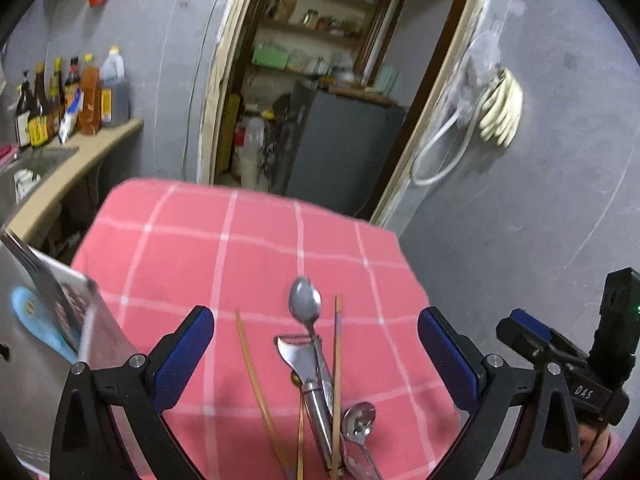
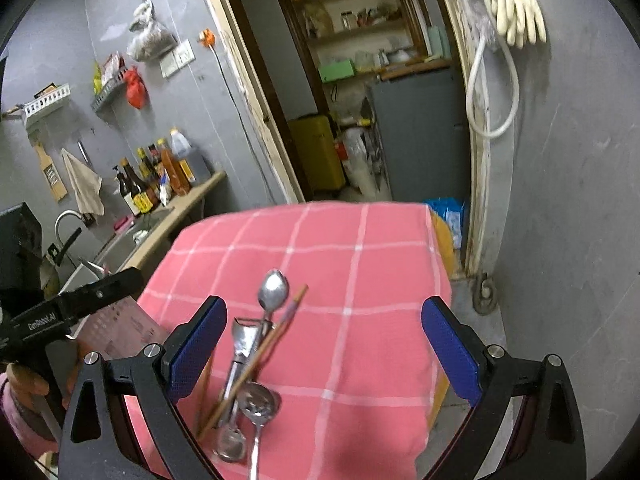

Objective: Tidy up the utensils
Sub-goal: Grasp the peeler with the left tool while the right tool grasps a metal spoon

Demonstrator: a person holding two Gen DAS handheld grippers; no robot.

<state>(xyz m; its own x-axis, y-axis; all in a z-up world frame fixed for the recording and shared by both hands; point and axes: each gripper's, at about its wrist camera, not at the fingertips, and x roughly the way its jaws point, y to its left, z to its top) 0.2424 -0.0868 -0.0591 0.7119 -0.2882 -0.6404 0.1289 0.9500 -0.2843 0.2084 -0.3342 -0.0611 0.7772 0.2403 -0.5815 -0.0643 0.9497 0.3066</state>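
The pink checked cloth (image 1: pixel 248 264) covers the table and bears a small heap of utensils near its front edge, with bare cloth all round it for sorting. Both grippers hang above that heap, the left gripper (image 1: pixel 316 356) and the right gripper (image 2: pixel 324 344) each with jaws spread wide and nothing between the pads. The heap is tangled: a peeler (image 1: pixel 308 372) lies under a crossed chopstick (image 1: pixel 338 360), a spoon (image 1: pixel 306 302) points away at the far end, a second spoon (image 1: pixel 360 420) lies nearest, and another chopstick (image 1: pixel 252 364) lies apart to the left. The sound approach, I judge, is to take a loose outer piece first, probably the lone chopstick, closing squarely across its shaft so it cannot roll or drag its neighbours.
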